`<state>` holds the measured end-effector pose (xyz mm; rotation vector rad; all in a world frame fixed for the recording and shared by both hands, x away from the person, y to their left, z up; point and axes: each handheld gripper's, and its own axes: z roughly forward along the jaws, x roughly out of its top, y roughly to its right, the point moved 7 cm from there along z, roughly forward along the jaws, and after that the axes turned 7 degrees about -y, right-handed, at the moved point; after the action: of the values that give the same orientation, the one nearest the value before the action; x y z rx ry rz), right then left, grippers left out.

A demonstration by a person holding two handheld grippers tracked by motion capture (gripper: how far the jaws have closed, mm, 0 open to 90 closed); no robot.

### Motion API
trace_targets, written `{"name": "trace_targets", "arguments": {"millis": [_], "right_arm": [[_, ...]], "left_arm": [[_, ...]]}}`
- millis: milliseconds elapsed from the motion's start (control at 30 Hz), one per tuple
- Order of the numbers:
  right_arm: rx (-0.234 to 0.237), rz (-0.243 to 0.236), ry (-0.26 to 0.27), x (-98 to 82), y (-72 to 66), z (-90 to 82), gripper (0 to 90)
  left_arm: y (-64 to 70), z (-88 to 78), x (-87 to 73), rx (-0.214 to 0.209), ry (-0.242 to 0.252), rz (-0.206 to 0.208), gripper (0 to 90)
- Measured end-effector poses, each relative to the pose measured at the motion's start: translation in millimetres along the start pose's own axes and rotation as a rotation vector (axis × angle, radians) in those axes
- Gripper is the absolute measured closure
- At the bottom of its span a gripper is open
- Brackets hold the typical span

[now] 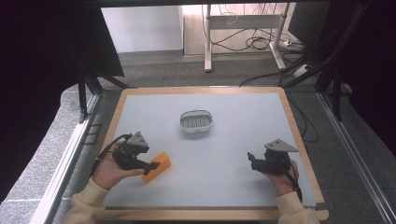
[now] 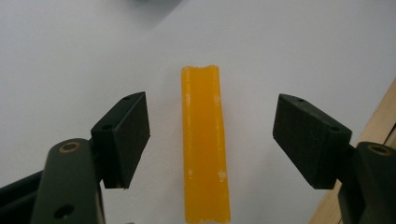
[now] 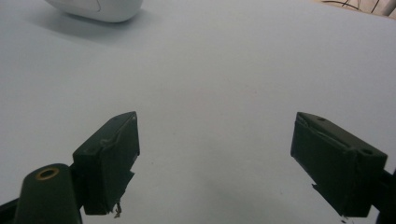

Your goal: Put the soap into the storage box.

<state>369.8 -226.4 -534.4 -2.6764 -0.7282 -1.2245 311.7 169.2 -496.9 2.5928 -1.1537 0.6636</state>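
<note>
An orange bar (image 1: 157, 166) lies flat on the grey table mat at the front left. My left gripper (image 1: 150, 165) is at it, jaws open on either side. In the left gripper view the orange bar (image 2: 204, 144) runs lengthwise between the two black pads (image 2: 122, 137), with a gap on each side, so neither pad touches it. A white oval dish with a slotted insert (image 1: 196, 121) sits at the middle of the mat. My right gripper (image 1: 251, 161) rests at the front right, open, with nothing but bare mat between its pads (image 3: 108, 161).
The mat (image 1: 233, 140) lies on a wooden table whose front edge (image 1: 210, 214) is close to both hands. The white dish's rim (image 3: 100, 9) appears at the top left of the right gripper view. Beyond the table are a desk frame and floor cables (image 1: 252, 44).
</note>
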Motion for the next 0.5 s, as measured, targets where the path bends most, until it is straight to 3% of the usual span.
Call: {"name": "trace_targets", "arguments": {"millis": [267, 500], "right_arm": [[-0.008, -0.009, 0.006, 0.6, -1.1, -0.6, 16.0], [-0.005, -0.010, -0.021, -2.4, -1.4, 2.5, 16.0]], "left_arm": [[1.5, 11.1, -1.0, 0.004, -0.035, 0.001, 27.1], [0.1, 20.6, -2.7, 0.010, -0.061, -0.015, 27.2]]}}
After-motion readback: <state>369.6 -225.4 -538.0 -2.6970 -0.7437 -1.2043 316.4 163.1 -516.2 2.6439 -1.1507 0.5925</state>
